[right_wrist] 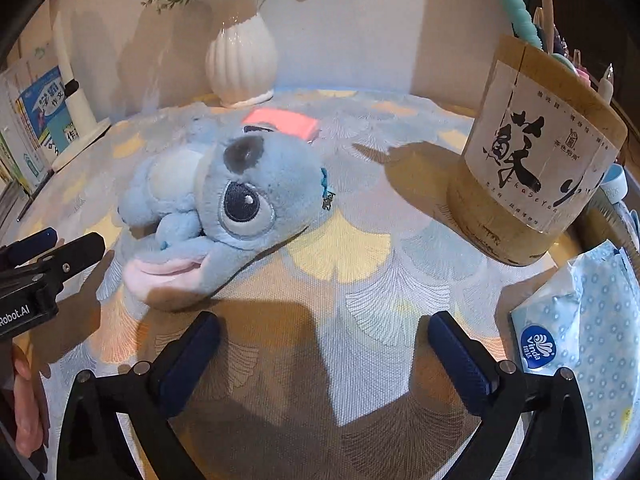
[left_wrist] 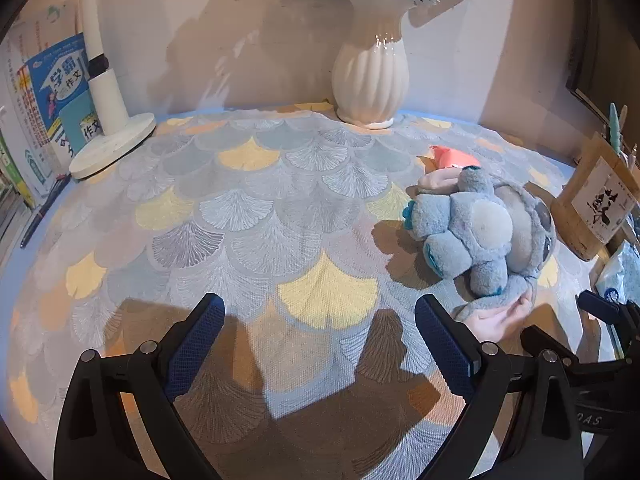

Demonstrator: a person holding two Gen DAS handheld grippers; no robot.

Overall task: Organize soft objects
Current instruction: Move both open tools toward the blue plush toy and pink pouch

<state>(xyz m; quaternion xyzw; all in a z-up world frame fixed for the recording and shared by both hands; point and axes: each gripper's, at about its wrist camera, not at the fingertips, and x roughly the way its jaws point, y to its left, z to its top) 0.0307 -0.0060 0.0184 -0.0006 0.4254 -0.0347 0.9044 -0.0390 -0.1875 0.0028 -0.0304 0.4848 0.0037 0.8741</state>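
A blue plush toy [left_wrist: 480,228] with big eyes and pink-lined ears lies on its side on the patterned tablecloth [left_wrist: 248,216], right of centre in the left wrist view. In the right wrist view the plush toy [right_wrist: 224,196] lies just ahead and left of my right gripper [right_wrist: 324,336], which stands open over bare cloth. My left gripper [left_wrist: 320,316] is also open with nothing between its fingers, the toy's ear just beyond its right finger [left_wrist: 440,336]. A pink soft packet [right_wrist: 282,122] lies behind the toy. The left gripper's fingers [right_wrist: 60,256] show at the left edge.
A white ribbed vase [left_wrist: 370,76] with flowers stands at the back. A white lamp base [left_wrist: 114,144] and books [left_wrist: 44,112] stand at the left. A bamboo pen holder [right_wrist: 536,172] and a tissue pack [right_wrist: 584,352] stand at the right. A pen [left_wrist: 40,216] lies near the books.
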